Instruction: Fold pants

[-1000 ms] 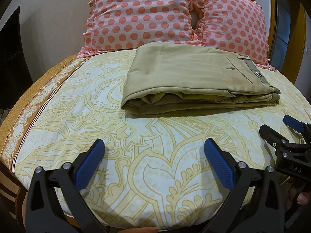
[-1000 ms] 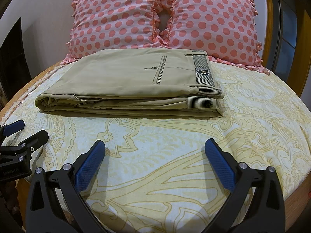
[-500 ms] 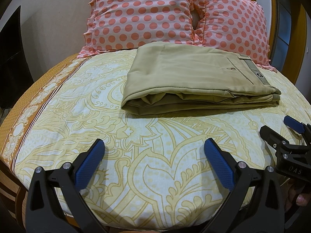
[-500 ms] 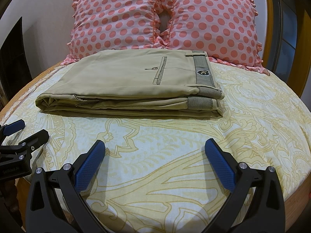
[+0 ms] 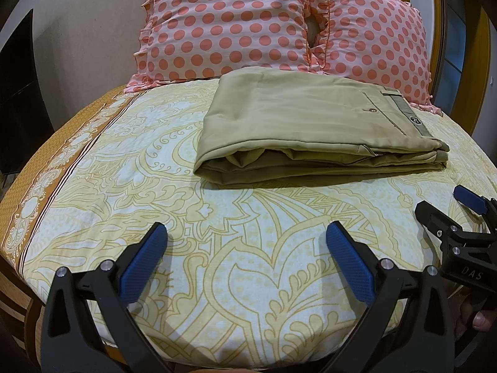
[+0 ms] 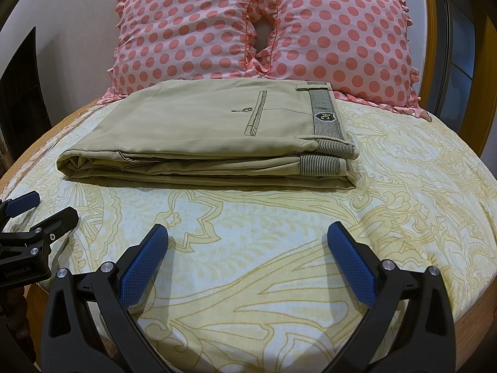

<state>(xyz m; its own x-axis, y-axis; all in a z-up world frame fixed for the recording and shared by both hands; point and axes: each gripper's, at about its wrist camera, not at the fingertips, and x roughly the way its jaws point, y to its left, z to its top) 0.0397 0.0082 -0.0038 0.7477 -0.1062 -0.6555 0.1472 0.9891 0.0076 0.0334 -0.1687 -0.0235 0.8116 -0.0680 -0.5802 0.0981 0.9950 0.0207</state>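
Pants (image 6: 198,143) lie folded; both tools gape, seemingly above bedsheet (image 6: 279,233).

You have the khaki pants (image 5: 298,121) folded into a flat, layered rectangle on the bed; the stacked fold edges face you; the striped waistband (image 6: 326,115) with its shield badge sits at your right end; a buttoned welt pocket (image 6: 257,112) faces up; the far edge meets the pillows.
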